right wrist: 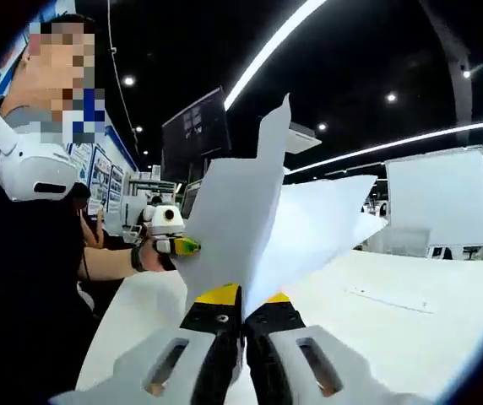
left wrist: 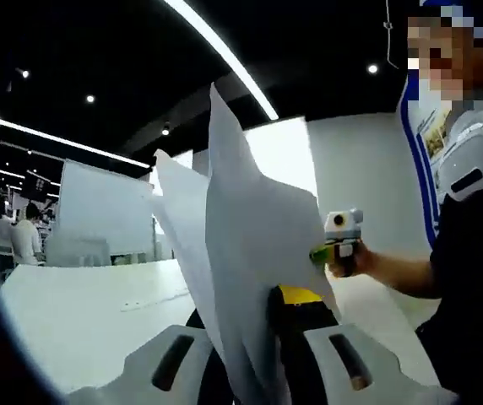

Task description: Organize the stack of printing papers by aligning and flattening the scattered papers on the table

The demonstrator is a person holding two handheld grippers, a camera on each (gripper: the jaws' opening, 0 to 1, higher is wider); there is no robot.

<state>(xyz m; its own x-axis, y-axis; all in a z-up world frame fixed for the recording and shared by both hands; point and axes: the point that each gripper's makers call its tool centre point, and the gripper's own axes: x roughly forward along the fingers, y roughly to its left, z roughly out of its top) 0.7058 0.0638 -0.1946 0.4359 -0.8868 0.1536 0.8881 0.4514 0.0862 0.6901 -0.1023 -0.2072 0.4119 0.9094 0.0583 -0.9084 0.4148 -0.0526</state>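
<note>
A stack of white printing papers point(left wrist: 250, 245) is lifted upright off the table, its sheets fanned and uneven at the top. My left gripper point(left wrist: 254, 316) is shut on the stack's lower edge, with a yellow pad beside the sheets. In the left gripper view my right gripper point(left wrist: 343, 245), held in a hand, grips the far side edge. In the right gripper view the papers point(right wrist: 258, 211) rise from my right gripper point(right wrist: 243, 299), whose yellow-tipped jaws stand pressed together on them. My left gripper point(right wrist: 172, 232) holds the opposite edge there.
A white table point(left wrist: 81, 312) spreads below the papers, also seen as the table point(right wrist: 410, 329) at the right. The person point(left wrist: 469, 253) holding the grippers stands close behind them. White partition boards point(left wrist: 102, 211) and people stand in the background.
</note>
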